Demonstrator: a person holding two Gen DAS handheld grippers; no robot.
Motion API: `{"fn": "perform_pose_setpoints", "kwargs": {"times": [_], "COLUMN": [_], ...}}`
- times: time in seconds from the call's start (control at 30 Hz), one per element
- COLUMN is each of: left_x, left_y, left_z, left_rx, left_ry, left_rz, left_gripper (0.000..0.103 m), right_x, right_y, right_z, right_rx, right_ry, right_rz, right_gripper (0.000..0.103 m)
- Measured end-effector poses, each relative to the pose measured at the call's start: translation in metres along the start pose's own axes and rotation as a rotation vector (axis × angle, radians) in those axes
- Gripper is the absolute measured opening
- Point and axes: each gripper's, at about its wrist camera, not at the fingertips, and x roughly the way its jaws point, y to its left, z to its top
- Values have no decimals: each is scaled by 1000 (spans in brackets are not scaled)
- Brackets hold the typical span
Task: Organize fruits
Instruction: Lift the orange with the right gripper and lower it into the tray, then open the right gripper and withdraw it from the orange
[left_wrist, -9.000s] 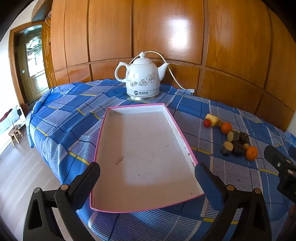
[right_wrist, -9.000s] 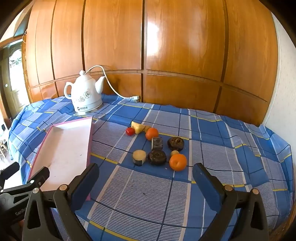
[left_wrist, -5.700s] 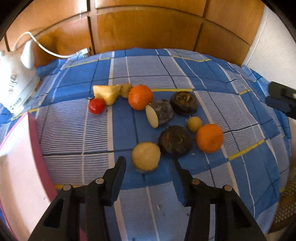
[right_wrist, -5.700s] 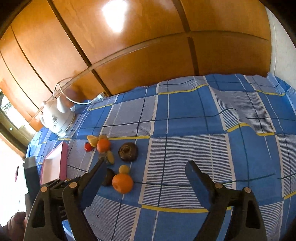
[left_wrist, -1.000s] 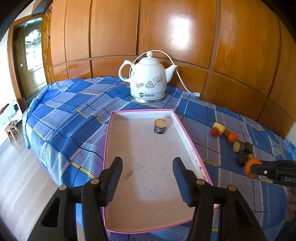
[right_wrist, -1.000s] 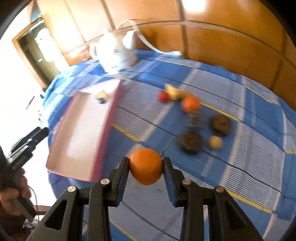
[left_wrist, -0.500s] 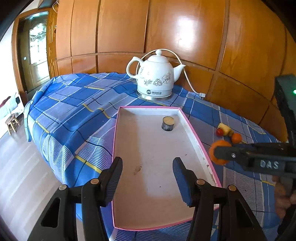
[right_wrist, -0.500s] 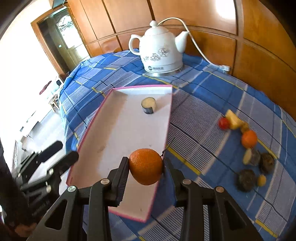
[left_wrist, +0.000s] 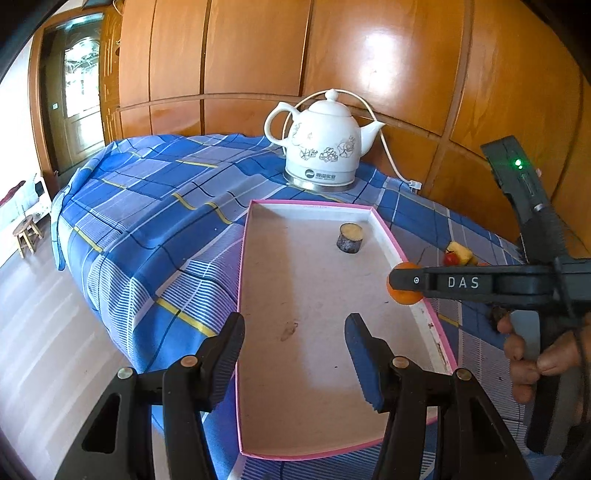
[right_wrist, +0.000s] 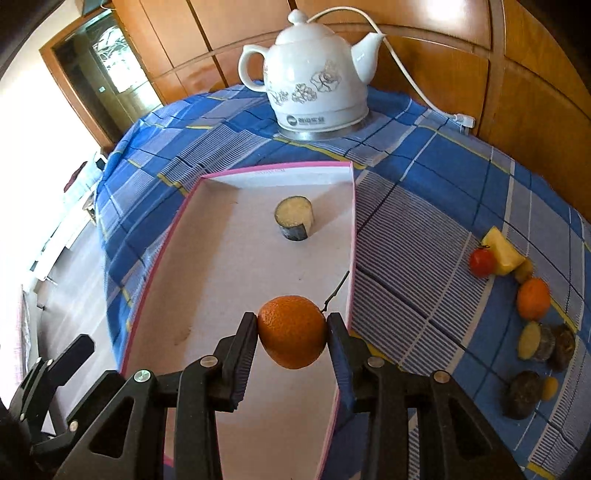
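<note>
Moved: orange (right_wrist: 291, 331), clamped in right gripper (right_wrist: 291, 334), now hangs over tray (right_wrist: 236, 258) by its right edge | left gripper (left_wrist: 295, 341) open, nothing in it, at tray's near end | cut piece (right_wrist: 294, 218) sits near tray's far right corner; other fruits (right_wrist: 532, 297) on cloth (right_wrist: 424, 229) right of tray

A white flowered kettle (left_wrist: 322, 149) with its cord stands at the far side of the blue checked tablecloth (left_wrist: 155, 206), before wooden wall panels (left_wrist: 255, 48), beside a door (left_wrist: 79, 99) and small stool (left_wrist: 26, 233).
</note>
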Motion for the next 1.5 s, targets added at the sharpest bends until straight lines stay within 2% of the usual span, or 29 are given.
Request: {"fn": "perform_pose_setpoints", "kwargs": {"times": [0.07,0.13,0.17,0.23,0.53,1.1,1.5], "left_x": [1,1,1,1,-3,-13,-17], "left_y": [0,0,0,-2,-6,-21,-35], "left_z": [0,0,0,0,0,0,0], "left_rx": [-5,-3,-2,0,5,51,89], "left_ry": [4,4,5,5,-2,-15,-21], "left_rz": [0,1,1,-1,-7,-17,-22], "left_gripper": [57,57,57,57,59,59,59], "right_x": [0,-3,-6,-11,-49,-102,-135], "right_y": [0,1,1,0,-5,-26,-73], "right_z": [-2,-2,-3,-2,-16,-56,-69], "right_rx": [5,6,8,17,-4,-71,-49], "right_ry": [-5,-22,-38,-50,-130,-198,-231], "right_rz": [15,13,19,27,-19,-137,-226], "right_gripper": [41,47,54,56,56,56,56]}}
